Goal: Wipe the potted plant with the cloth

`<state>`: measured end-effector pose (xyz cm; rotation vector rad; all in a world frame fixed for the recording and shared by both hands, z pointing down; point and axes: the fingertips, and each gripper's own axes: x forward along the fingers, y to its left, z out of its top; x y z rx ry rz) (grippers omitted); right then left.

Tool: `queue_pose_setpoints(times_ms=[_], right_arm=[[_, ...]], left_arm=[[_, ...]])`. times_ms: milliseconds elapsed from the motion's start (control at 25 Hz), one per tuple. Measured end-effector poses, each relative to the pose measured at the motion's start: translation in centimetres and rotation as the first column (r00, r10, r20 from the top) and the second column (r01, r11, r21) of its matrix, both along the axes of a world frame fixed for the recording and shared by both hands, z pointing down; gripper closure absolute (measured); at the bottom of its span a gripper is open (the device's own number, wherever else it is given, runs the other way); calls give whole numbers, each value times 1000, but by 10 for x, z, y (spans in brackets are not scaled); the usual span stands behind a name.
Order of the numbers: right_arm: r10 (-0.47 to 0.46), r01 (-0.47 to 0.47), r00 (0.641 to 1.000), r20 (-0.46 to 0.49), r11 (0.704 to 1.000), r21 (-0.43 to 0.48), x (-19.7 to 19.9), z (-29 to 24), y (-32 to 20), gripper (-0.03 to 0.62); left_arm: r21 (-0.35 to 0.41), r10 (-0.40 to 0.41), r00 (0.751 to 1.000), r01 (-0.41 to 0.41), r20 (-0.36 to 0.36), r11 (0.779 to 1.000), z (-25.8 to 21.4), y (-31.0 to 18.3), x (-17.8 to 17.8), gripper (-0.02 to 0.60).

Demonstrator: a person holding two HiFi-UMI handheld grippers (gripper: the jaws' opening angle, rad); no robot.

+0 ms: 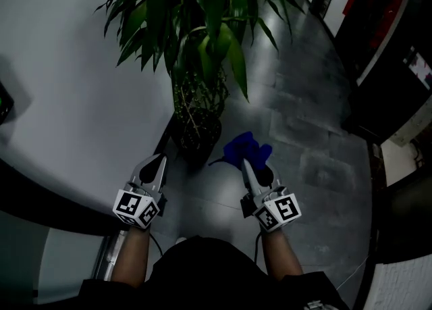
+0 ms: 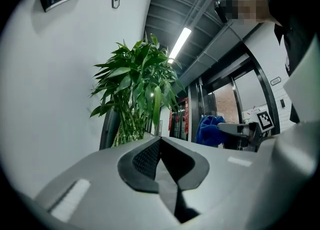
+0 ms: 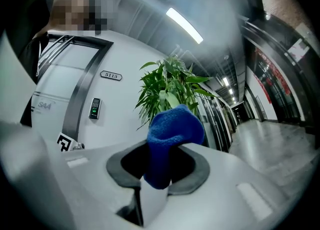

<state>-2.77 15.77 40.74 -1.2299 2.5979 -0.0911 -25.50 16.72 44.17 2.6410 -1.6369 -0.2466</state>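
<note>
One blue cloth (image 1: 247, 148) is clenched in the jaws of the right gripper (image 1: 251, 168), bunched ahead of the tips, presumably so that soft fabric rather than the jaws meets the leaves. The left gripper (image 1: 157, 165), its jaws pressed together on nothing, is held alongside, probably ready to steady a stem. One potted plant (image 1: 196, 38) stands on the floor (image 1: 304, 119) by the white wall (image 1: 67, 86), near both grippers, apart from the cloth.

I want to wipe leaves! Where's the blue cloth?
The blue cloth is clamped in the right hand-held gripper, in the middle of the head view, just right of the potted plant.
</note>
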Motion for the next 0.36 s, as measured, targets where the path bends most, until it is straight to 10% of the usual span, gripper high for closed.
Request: queue_pose_setpoints(times_ms=[360], right_arm=[[-9,9,1000,-9,1000,8,-13,-2,5,509]], left_arm=[[-19,28,999,-29,-42,999,5,5,-1,574]])
